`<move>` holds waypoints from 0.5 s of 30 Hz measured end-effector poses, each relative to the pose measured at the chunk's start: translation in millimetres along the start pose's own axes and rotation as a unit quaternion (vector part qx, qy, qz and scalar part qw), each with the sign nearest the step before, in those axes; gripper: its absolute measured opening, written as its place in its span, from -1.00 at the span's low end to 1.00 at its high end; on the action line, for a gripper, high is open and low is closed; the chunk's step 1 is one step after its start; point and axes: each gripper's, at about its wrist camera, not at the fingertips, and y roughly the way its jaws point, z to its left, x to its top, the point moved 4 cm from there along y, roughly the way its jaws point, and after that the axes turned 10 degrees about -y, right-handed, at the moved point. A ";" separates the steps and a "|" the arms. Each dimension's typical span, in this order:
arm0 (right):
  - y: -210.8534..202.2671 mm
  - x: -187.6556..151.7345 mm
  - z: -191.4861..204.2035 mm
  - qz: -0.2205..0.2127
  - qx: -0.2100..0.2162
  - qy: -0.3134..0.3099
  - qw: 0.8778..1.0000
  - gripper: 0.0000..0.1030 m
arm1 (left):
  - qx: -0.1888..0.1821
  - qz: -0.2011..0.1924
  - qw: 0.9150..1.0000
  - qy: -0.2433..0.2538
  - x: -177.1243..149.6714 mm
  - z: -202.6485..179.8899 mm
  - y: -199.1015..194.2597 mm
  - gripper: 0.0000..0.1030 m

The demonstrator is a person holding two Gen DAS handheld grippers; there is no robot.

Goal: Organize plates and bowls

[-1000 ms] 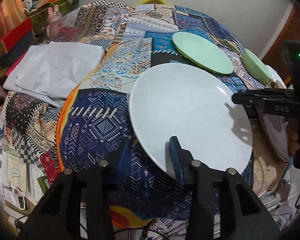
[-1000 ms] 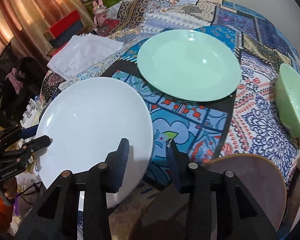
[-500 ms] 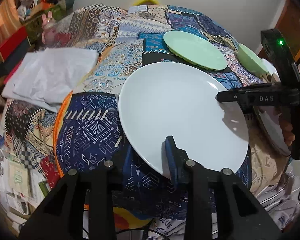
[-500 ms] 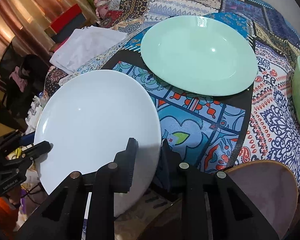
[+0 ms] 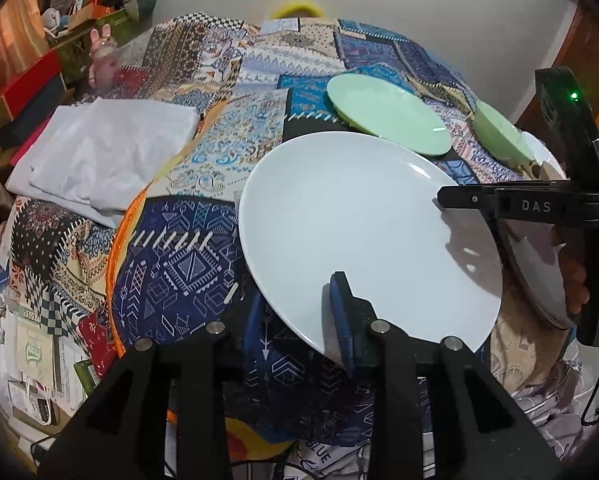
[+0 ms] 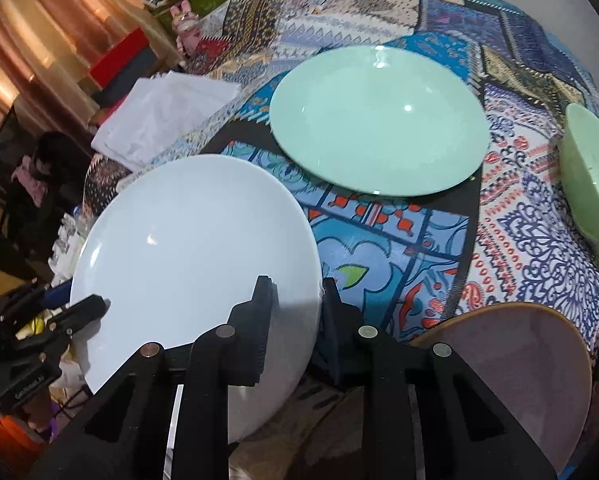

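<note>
A large white plate (image 5: 363, 232) lies at the near edge of the patchwork tablecloth (image 5: 187, 264), and both grippers hold it. My left gripper (image 5: 299, 316) is shut on its near rim, one blue pad on top and the other finger underneath. My right gripper (image 6: 297, 312) is shut on the opposite rim of the white plate (image 6: 195, 240); in the left wrist view its black fingers (image 5: 475, 200) reach in from the right. A pale green plate (image 6: 379, 120) lies flat just beyond. A green bowl (image 6: 591, 176) stands to the right of it.
A mauve plate with a tan rim (image 6: 511, 368) sits near the table edge beside my right gripper. A folded white cloth (image 5: 99, 152) lies at the left of the table. Boxes and clutter (image 5: 39, 80) stand beyond the left edge, and a wall rises behind.
Both grippers' jaws have narrowed onto the white plate's rim. The right gripper's fingers, apart beside the rim a second ago, now clamp it. The hands have barely shifted.
</note>
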 end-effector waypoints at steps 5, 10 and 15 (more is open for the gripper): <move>-7.1 1.4 3.8 -0.013 0.000 -0.003 1.000 -0.57 | 0.011 -0.016 1.000 0.002 6.2 -1.0 -5.3 -0.37; -16.2 1.1 2.2 -0.025 0.003 0.002 1.000 -0.57 | 0.006 -0.022 1.000 -0.005 11.3 -2.1 -10.9 -0.37; -28.2 -0.3 0.8 -0.040 -0.001 0.004 0.999 -0.57 | -0.002 -0.031 1.000 -0.001 14.2 -9.6 -17.1 -0.37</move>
